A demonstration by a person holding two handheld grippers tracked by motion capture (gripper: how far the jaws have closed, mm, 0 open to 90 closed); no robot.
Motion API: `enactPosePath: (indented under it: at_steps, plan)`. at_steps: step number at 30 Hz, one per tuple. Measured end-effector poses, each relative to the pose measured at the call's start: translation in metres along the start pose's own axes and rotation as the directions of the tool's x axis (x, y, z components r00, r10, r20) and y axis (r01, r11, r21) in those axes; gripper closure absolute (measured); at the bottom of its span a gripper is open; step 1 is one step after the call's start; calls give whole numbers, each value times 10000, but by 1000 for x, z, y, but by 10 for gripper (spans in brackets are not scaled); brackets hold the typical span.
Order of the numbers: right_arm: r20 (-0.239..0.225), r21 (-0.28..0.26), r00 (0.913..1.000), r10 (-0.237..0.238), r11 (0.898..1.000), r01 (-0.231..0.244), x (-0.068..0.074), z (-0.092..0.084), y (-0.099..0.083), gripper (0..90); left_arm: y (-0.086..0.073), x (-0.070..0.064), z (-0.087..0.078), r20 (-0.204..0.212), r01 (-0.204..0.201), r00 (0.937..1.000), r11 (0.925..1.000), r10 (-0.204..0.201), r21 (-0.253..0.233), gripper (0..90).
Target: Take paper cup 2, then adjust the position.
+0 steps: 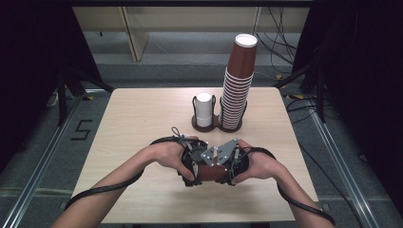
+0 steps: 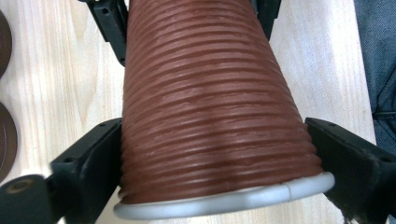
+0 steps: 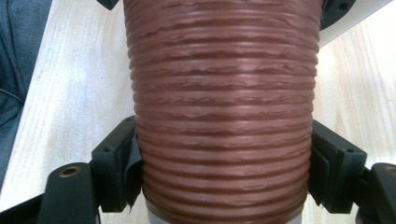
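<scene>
The left tongs point(image 1: 192, 166) and right tongs point(image 1: 227, 167) each pinched opposite ends of a brown ribbed cup point(image 1: 210, 173) lying sideways near the desk's point(image 1: 142, 118) front edge, the hands hiding most of it. Its grey-white rim point(image 2: 224, 200) showed; its base was cut off. A cup stack point(image 1: 237, 90) stood near the back edge.

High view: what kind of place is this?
Probably a lab recording bay: a lone wooden table between dark curtains, floor rails, loose cables, and a stack of cups as props.
</scene>
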State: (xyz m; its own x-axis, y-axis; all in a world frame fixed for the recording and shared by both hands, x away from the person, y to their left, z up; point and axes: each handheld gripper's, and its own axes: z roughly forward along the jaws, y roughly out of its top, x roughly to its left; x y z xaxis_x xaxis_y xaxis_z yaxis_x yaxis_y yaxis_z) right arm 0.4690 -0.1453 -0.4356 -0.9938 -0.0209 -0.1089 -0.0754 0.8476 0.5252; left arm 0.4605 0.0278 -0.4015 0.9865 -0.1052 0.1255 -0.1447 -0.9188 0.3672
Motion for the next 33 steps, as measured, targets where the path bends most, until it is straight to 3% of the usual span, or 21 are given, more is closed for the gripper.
enactPosePath:
  at_steps: [1,3,4,6,11,12,13,14,18,19,20,21,22,23,24,25,26,27,29,31,33]
  plan:
    - [-60,98,9995,315,9995,-314,2,0,-1,245,0,0,0,-58,-13,10000,10000,13,-66,72]
    - [7,108,9999,161,9998,-161,1,0,-3,245,0,0,-3,-285,-302,9992,9992,294,-277,49]
    - [-62,89,9998,212,9997,-211,1,-1,-4,245,-2,-3,-4,-294,72,9995,9992,-83,-392,39]
    - [-27,33,9991,433,9991,-433,3,-3,-7,245,-4,-2,-6,-450,65,9989,9985,-90,-549,20]
    - [234,-325,9993,300,9990,-292,0,-9,-16,244,-10,-2,-15,-903,158,9956,9928,-266,-1184,3]
    - [298,-390,9989,361,9986,-349,1,-9,-17,244,-12,-2,-18,-1023,186,9942,9897,-333,-1420,3]
    - [403,-365,9959,810,9962,-795,3,-12,-21,244,-14,-2,-20,-1099,264,9930,9870,-442,-1585,3]
    - [426,-568,9973,604,9967,-580,2,-13,-23,244,-16,-2,-21,-1213,309,9912,9827,-537,-1827,3]
    - [719,-1055,9920,1041,9897,-963,3,-18,-35,244,-23,-3,-23,-1549,589,9827,9648,-1011,-2564,3]
    - [778,-1015,9837,1619,9829,-1537,7,-19,-37,244,-25,-4,-23,-1615,676,9801,9592,-1153,-2745,3]
    - [906,-1286,9871,1318,9845,-1196,4,-20,-40,243,-26,-5,-23,-1720,712,9772,9549,-1248,-2883,3]
    - [942,-1377,9869,1312,9835,-1176,4,-21,-42,243,-27,-5,-24,-1839,784,9733,9520,-1373,-2959,2]
    - [1022,-1464,9868,1254,9831,-1098,4,-21,-44,243,-28,-7,-23,-1986,865,9676,9436,-1559,-3196,2]
    - [1046,-1518,9846,1400,9807,-1233,5,-22,-45,243,-28,-7,-25,-2060,803,9666,9437,-1523,-3209,2]
    - [1221,-1570,9832,1355,9808,-1157,5,-23,-46,243,-31,-8,-27,-2111,839,9628,9296,-1684,-3589,1]
    - [1274,-1734,9815,1430,9775,-1199,5,-24,-48,243,-31,-9,-28,-2108,955,9597,9209,-1860,-3780,5]
    - [1239,-1825,9799,1566,9742,-1326,6,-24,-49,243,-33,-11,-27,-2060,1166,9537,9010,-2190,-4178,10]
    - [1386,-1923,9768,1633,9720,-1352,6,-25,-49,243,-34,-11,-28,-2096,1204,9506,8945,-2288,-4305,11]
    - [1471,-2154,9750,1664,9675,-1327,5,-25,-51,242,-37,-13,-27,-2075,1416,9418,8720,-2644,-4686,13]
    - [1499,-2311,9701,1907,9608,-1531,5,-25,-53,242,-42,-13,-25,-1958,1687,9320,8434,-3049,-5102,16]
    - [1587,-2504,9673,1977,9558,-1543,5,-24,-55,242,-45,-15,-23,-1879,1932,9241,8311,-3327,-5215,18]
